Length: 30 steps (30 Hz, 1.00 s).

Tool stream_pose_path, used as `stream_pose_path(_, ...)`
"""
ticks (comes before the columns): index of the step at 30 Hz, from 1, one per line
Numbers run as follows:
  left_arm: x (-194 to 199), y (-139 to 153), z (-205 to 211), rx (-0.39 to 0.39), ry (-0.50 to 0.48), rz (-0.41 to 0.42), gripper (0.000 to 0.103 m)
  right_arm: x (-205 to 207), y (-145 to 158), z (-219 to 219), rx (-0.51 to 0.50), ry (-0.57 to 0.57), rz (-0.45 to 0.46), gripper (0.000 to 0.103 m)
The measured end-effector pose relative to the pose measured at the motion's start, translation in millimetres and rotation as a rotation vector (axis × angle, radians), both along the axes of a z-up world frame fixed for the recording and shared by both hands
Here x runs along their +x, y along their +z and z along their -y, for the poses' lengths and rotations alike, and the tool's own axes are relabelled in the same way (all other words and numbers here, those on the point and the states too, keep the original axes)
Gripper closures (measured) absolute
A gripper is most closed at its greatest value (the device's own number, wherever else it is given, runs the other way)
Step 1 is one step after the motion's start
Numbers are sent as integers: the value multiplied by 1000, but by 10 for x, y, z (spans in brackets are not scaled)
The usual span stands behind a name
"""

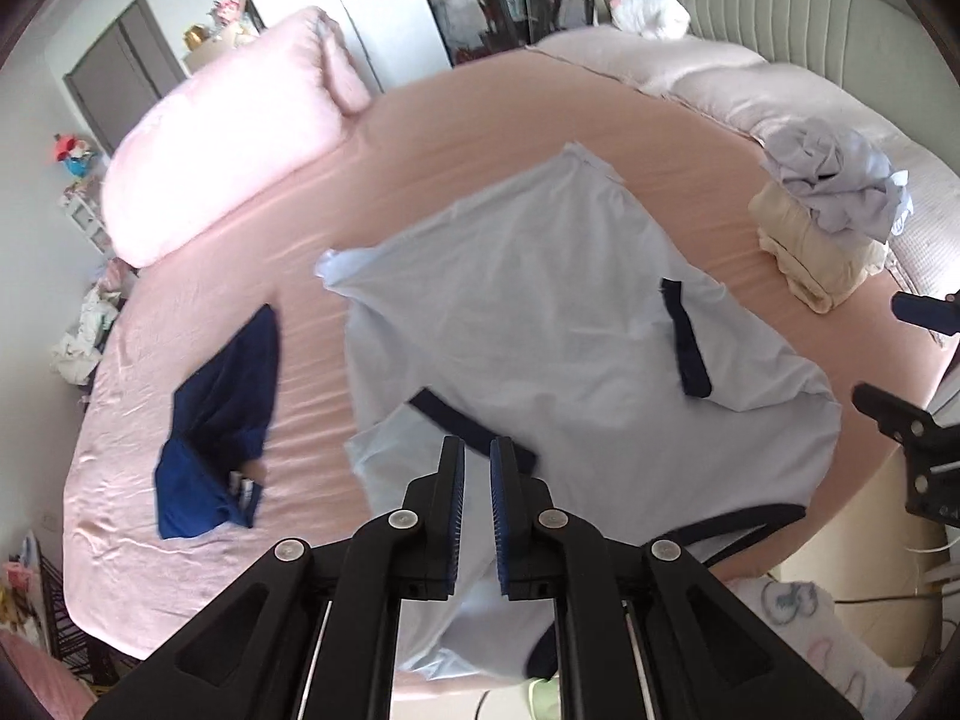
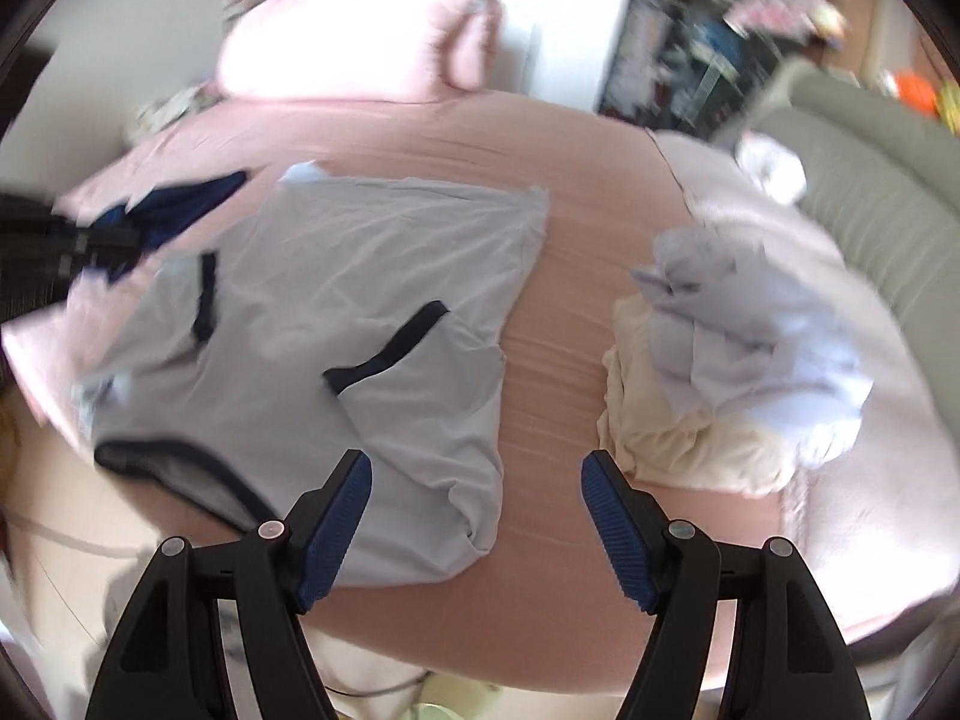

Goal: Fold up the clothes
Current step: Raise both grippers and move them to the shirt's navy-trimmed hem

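Clothes for folding lie on a bed (image 1: 198, 324) with a pink sheet. From the left wrist view, a pale blue T-shirt (image 1: 540, 300) with dark navy trim is spread over the middle of the sheet, both sleeves folded in over the body, its collar end hanging toward the near edge. The left gripper (image 1: 477, 456) hangs above the near sleeve with its jaws drawn almost together and nothing visibly pinched between them. A dark blue garment (image 1: 222, 414) lies crumpled to the left of the shirt, apart from it; a pile of folded cream and crumpled pale clothes (image 1: 828, 222) sits at the right, beside a light quilt. A pink pillow (image 1: 222, 138) rests at the far left. From the right wrist view, which is blurred, the right gripper (image 2: 477, 480) hovers over bare sheet with its jaws wide and empty, the T-shirt (image 2: 360, 288) lying to their left and the pile of clothes (image 2: 738, 360) to their right.
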<state>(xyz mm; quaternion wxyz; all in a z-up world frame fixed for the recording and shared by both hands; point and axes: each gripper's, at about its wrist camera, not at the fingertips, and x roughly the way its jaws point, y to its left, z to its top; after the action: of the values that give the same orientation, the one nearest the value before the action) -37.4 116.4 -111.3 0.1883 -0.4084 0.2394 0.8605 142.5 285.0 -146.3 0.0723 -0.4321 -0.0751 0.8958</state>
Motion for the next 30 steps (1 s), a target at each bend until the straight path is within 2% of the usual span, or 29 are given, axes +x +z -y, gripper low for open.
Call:
stream_pose_path(3, 18, -9, 168, 21, 21, 14, 96, 97, 26, 192, 93, 86, -3, 31)
stream_pose_path(6, 46, -39, 338, 49, 30, 38, 96, 151, 3, 338, 139, 152, 0, 31)
stream_pose_path(12, 175, -212, 412, -54, 17, 3, 96, 98, -142, 425, 216, 162, 27, 31)
stream_pose_path(15, 251, -313, 431, -81, -8, -22, 96, 90, -259, 438, 269, 168, 39, 31)
stream_pose_path(20, 331, -534, 535, -94, -52, -11, 96, 197, -476, 473, 389, 233, 45, 31)
stream_pose_path(25, 406, -758, 653, -106, -78, 46, 96, 289, -719, 482, 475, 319, 89, 31)
stream_pose_path(27, 432, -841, 687, -128, -75, 67, 96, 314, -817, 527, 516, 358, 115, 31)
stream_pose_path(30, 510, -952, 679, -186, -89, 54, 96, 364, -943, 582, 573, 405, 131, 31)
